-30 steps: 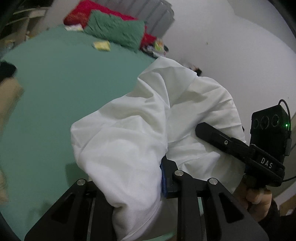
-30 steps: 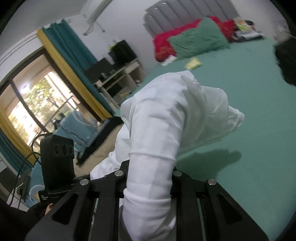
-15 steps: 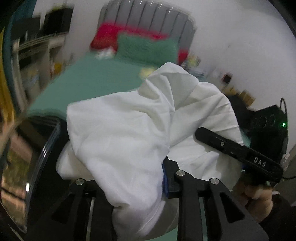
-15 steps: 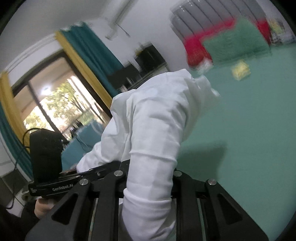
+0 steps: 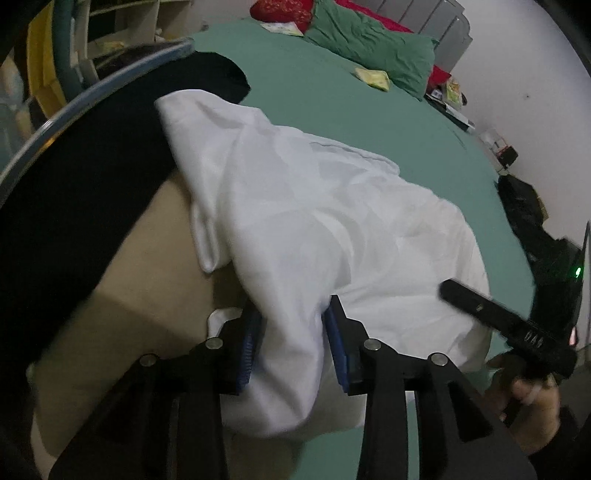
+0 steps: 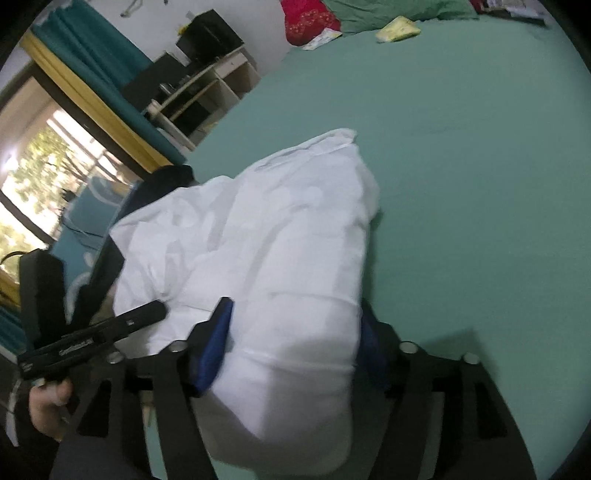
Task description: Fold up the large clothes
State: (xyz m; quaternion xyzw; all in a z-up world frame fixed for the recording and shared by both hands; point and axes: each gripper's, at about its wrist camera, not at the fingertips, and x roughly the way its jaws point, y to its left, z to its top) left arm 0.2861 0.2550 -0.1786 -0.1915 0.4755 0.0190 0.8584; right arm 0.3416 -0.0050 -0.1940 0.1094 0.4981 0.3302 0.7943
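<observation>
White garment hiding right gripper pads — lower folds cut off

L gripper clamps white garment – over beige cloth, green bed

Green bed sheet fills most of both views, with a green pillow and red pillow at the head end. Small yellow packet lies on the sheet near the pillows. Teal and yellow curtains hang beside a window; open shelves stand next to them.
</observation>
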